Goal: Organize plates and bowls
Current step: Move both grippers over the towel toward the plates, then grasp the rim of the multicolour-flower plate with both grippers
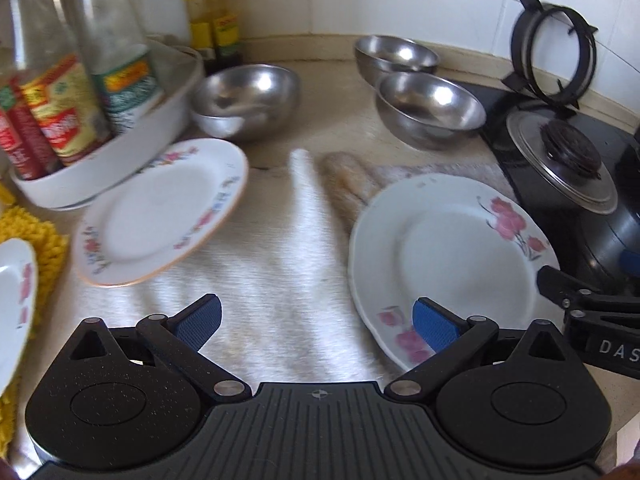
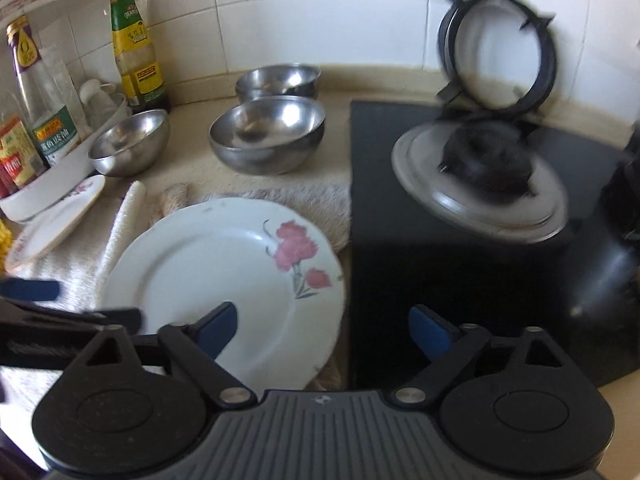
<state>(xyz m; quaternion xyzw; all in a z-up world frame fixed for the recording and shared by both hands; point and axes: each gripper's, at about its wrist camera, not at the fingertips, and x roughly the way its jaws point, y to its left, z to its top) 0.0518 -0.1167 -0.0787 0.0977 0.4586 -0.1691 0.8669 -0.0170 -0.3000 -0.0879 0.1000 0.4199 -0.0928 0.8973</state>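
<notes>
A white plate with pink flowers (image 1: pixel 448 256) (image 2: pixel 224 284) lies on a pale towel (image 1: pixel 264 264) beside the hob. A smaller flowered plate (image 1: pixel 160 212) (image 2: pixel 56 220) leans tilted against a white dish (image 1: pixel 120 160). A third plate's edge (image 1: pixel 16 304) shows at far left. Three steel bowls (image 1: pixel 248 100) (image 1: pixel 396 56) (image 1: pixel 432 108) stand behind; in the right wrist view they are one small bowl (image 2: pixel 130 142) and two larger (image 2: pixel 268 132) (image 2: pixel 280 80). My left gripper (image 1: pixel 316 326) is open, empty, over the towel. My right gripper (image 2: pixel 324 330) is open, empty, over the big plate's right rim.
The white dish holds sauce bottles (image 1: pixel 60 80). A black hob (image 2: pixel 460 240) with a burner cap (image 2: pixel 480 176) and an upended pan ring (image 2: pixel 500 52) lies right. A yellow cloth (image 1: pixel 36 232) is at left. Tiled wall behind.
</notes>
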